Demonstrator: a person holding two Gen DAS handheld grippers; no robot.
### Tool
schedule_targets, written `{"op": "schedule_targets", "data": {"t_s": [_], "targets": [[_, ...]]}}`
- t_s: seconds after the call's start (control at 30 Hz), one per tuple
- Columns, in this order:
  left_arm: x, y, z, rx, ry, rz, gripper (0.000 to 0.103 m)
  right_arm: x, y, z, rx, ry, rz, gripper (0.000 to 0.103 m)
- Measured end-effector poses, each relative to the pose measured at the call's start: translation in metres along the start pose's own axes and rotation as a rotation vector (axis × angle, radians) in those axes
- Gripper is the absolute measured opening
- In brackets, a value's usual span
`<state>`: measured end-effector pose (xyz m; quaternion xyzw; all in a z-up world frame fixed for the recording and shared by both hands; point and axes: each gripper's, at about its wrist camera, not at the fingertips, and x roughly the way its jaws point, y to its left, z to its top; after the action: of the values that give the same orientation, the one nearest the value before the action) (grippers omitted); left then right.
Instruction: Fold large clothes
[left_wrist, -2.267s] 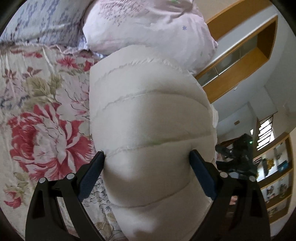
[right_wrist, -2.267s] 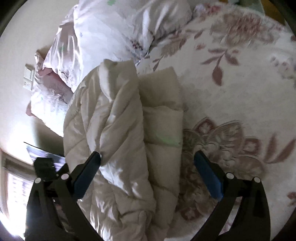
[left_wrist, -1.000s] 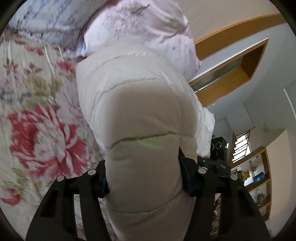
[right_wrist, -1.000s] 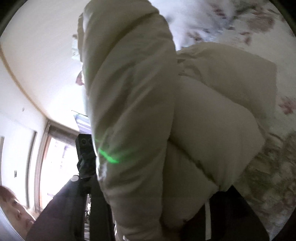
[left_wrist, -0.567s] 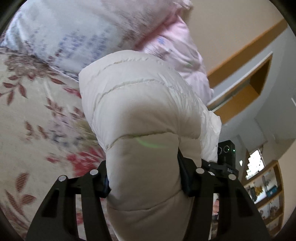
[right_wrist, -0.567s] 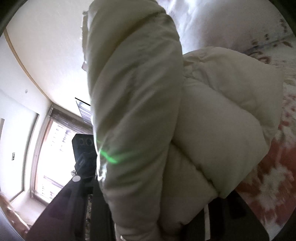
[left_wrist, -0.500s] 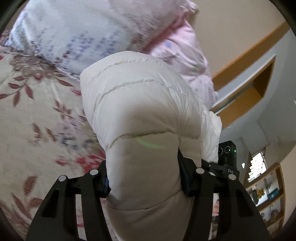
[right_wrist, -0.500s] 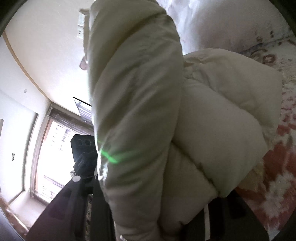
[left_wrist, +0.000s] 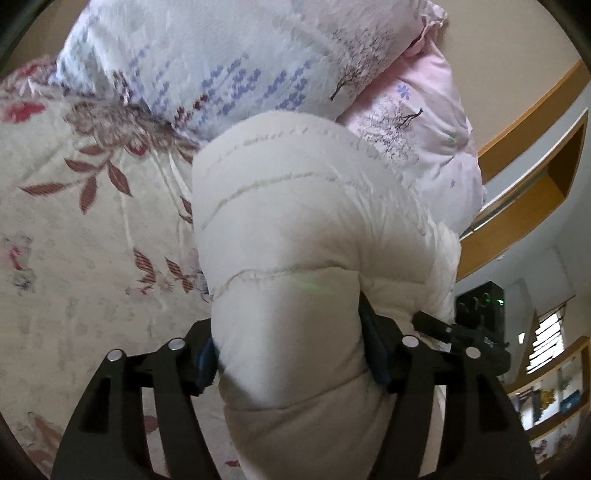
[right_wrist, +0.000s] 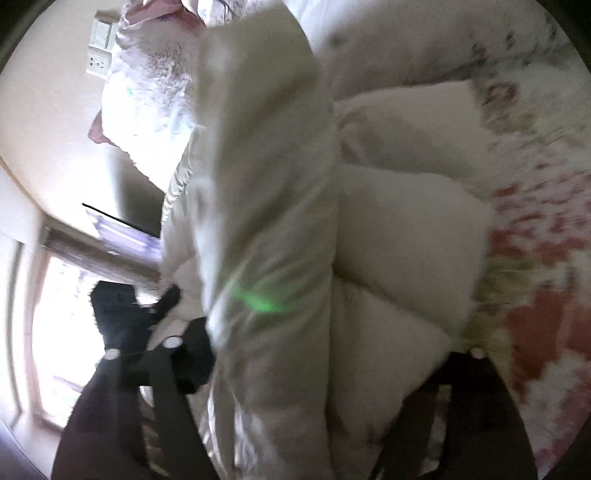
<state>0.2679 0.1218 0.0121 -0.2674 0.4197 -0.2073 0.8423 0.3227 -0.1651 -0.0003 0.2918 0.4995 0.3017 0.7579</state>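
A puffy cream-white down jacket (left_wrist: 295, 206), folded into a thick bundle, lies between both grippers over the flowered bed sheet (left_wrist: 74, 229), its far end near the pillows. My left gripper (left_wrist: 290, 354) has its blue pads pressed into the bundle's near end, and its jaws are opening slightly. In the right wrist view the same jacket (right_wrist: 406, 240) fills the picture, which is blurred. My right gripper (right_wrist: 332, 354) is opening; its jaws stand wide apart, with the jacket loose between them.
A white pillow with blue flowers (left_wrist: 221, 66) and a pink pillow (left_wrist: 424, 122) lie just beyond the jacket. Wall sockets (right_wrist: 98, 48) and a bright window (right_wrist: 55, 332) are at the left. A wooden shelf (left_wrist: 554, 398) stands past the bed's edge.
Both grippers have carried the jacket across the bed toward the pillows. The right jaws, clamped on the bundle before, have spread wide. The left jaws have widened a little.
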Motion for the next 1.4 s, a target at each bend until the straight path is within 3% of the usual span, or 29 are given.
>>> {"op": "schedule_targets", "data": {"t_s": [0.17, 0.33, 0.4, 0.53, 0.57, 0.6, 0.67, 0.7, 0.9, 1.17, 1.27, 1.33, 1.4], "targets": [[-0.034, -0.021, -0.008, 0.108, -0.106, 0.101, 0.066, -0.038, -0.006, 0.010, -0.008, -0.127, -0.131, 0.081], [-0.058, -0.063, -0.032, 0.297, -0.185, 0.177, 0.078, -0.094, -0.001, 0.013, -0.012, -0.333, -0.284, 0.081], [-0.059, -0.084, -0.045, 0.380, -0.195, 0.192, 0.082, -0.104, 0.003, 0.019, -0.038, -0.363, -0.274, 0.077], [-0.047, -0.110, -0.068, 0.497, -0.168, 0.224, 0.083, -0.081, 0.026, 0.032, -0.100, -0.325, -0.247, 0.070], [-0.041, -0.114, -0.072, 0.514, -0.156, 0.231, 0.083, -0.070, 0.029, 0.033, -0.109, -0.316, -0.251, 0.062], [-0.038, -0.115, -0.075, 0.520, -0.147, 0.233, 0.083, -0.065, 0.029, 0.033, -0.115, -0.306, -0.250, 0.038], [-0.031, -0.113, -0.078, 0.519, -0.128, 0.237, 0.083, -0.057, 0.024, 0.025, -0.128, -0.295, -0.246, 0.018], [-0.028, -0.111, -0.078, 0.513, -0.120, 0.243, 0.083, -0.055, 0.022, 0.027, -0.126, -0.309, -0.266, 0.013], [-0.020, -0.107, -0.078, 0.505, -0.112, 0.235, 0.083, -0.042, -0.019, 0.020, -0.004, -0.302, -0.358, 0.009], [-0.012, -0.113, -0.080, 0.524, -0.127, 0.221, 0.085, -0.028, -0.039, 0.014, 0.064, -0.293, -0.486, 0.007], [-0.007, -0.114, -0.080, 0.534, -0.131, 0.221, 0.087, -0.025, -0.045, 0.011, 0.088, -0.287, -0.498, 0.007], [-0.007, -0.114, -0.080, 0.533, -0.135, 0.227, 0.088, -0.025, -0.041, 0.010, 0.063, -0.286, -0.494, 0.008], [-0.011, -0.112, -0.080, 0.520, -0.142, 0.224, 0.088, -0.031, -0.038, 0.008, 0.057, -0.289, -0.490, 0.021]]}}
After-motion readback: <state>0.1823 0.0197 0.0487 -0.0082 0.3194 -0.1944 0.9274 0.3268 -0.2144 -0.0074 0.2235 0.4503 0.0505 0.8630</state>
